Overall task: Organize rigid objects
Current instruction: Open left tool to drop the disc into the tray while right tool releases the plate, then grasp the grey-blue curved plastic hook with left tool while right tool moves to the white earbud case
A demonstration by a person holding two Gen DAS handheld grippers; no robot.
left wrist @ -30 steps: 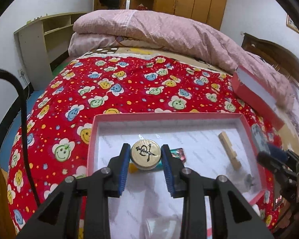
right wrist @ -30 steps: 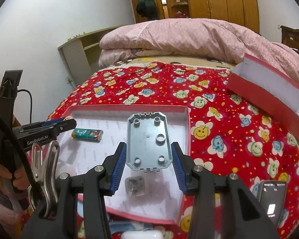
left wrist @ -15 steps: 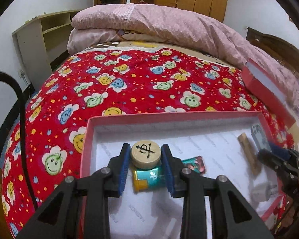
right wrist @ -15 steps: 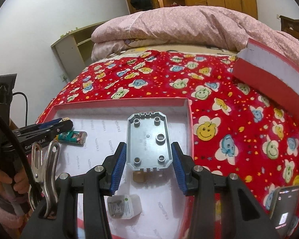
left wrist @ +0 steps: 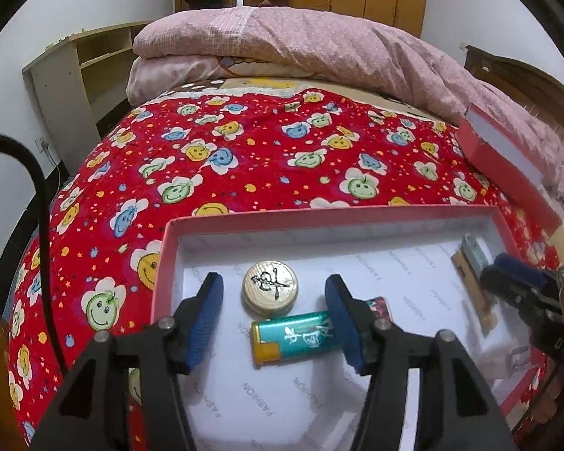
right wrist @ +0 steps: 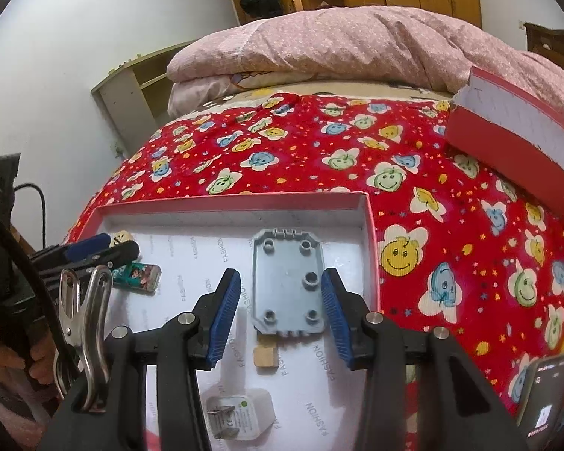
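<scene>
A shallow red box (left wrist: 161, 263) with a white floor lies on the bed. My left gripper (left wrist: 272, 317) is open over it; a round wooden chess piece (left wrist: 270, 292) lies free between its fingers, next to a teal lighter (left wrist: 293, 341). My right gripper (right wrist: 282, 314) is open around a grey studded plate (right wrist: 287, 285) lying in the box (right wrist: 370, 248), over a wooden block (right wrist: 264, 356). A white charger plug (right wrist: 240, 419) lies nearer me.
The box lid (right wrist: 515, 143) leans at the right on the red patterned bedspread (left wrist: 244, 158). A phone (right wrist: 545, 406) lies at the bottom right. A pink quilt (left wrist: 319, 49) is piled at the back. A small picture card (right wrist: 139, 276) lies in the box.
Both grippers have opened. The left one let go of the chess piece and the right one let go of the grey plate; both things now lie in the box.
</scene>
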